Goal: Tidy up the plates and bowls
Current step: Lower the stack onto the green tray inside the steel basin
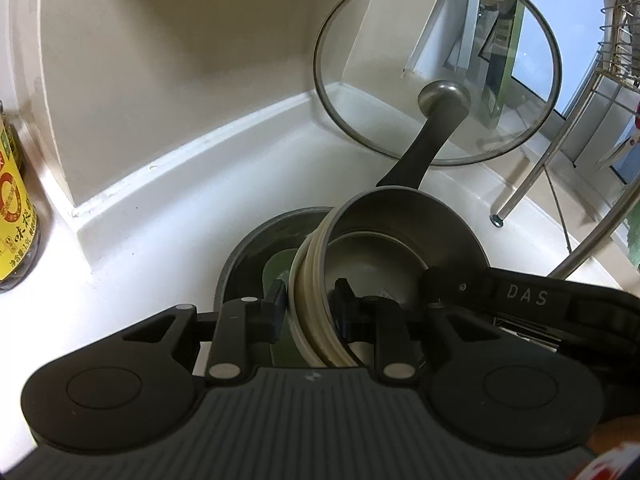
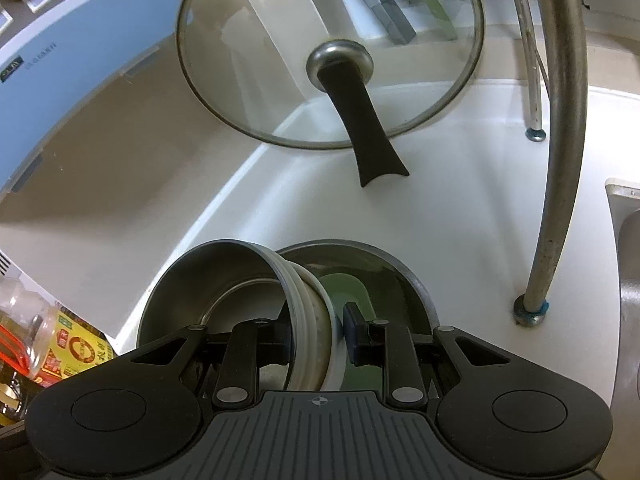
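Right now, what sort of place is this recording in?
Most likely a home kitchen counter: a glass pan lid with a black handle leans at the wall, beside a metal wire dish rack and a yellow-labelled sauce bottle.

A white counter (image 1: pixel 168 216) meets a beige wall (image 1: pixel 168 60) at a corner. A glass lid (image 1: pixel 436 68) leans there, a window (image 1: pixel 560 60) behind it. Metal rack legs (image 2: pixel 560 160) stand to the right.
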Available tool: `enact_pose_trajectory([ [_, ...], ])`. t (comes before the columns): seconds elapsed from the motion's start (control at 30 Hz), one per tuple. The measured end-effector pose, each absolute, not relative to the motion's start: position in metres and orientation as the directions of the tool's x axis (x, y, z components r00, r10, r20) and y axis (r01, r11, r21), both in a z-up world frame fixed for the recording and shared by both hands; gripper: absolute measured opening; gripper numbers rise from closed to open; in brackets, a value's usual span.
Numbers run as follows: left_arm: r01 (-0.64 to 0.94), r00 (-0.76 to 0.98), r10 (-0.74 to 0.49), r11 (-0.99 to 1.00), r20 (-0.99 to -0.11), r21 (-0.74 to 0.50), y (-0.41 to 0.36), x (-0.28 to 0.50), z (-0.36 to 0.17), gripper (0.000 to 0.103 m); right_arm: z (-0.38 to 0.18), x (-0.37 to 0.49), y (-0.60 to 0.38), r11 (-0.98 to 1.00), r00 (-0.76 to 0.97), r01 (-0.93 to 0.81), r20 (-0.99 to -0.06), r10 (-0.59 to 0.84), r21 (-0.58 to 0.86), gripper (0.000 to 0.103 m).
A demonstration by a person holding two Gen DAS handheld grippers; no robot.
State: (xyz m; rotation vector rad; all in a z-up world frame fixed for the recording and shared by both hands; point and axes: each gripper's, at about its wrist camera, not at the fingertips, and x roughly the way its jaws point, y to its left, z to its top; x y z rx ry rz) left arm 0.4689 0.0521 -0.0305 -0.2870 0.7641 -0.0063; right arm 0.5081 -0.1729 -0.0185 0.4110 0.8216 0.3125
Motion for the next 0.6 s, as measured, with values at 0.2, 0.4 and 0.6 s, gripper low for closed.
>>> enact_pose_trajectory([
  [0.2, -0.101, 0.713, -0.107, 0.962, -0.693, -0.253, 0.051, 0.476, -0.034, 0.023, -0.025, 0.516, -0.175, 0.875, 0.632, -0.1, -0.649, 0.423, 0.473, 0.025],
  [0.4, -0.101, 0.707, -0.108, 0.963, -0.699, -0.251, 0.047, 0.481, -0.035, 0.023, -0.029, 0.52, -0.178, 0.875, 0.625, -0.094, -0.656, 0.423, 0.475, 0.025],
  [0.6, -0.086, 0.709, -0.114, 0.965, -0.695, -0.247, 0.047, 0.48, -0.037, 0.024, -0.03, 0.521, -0.179, 0.869, 0.624, -0.089, -0.653, 0.429, 0.486, 0.025],
])
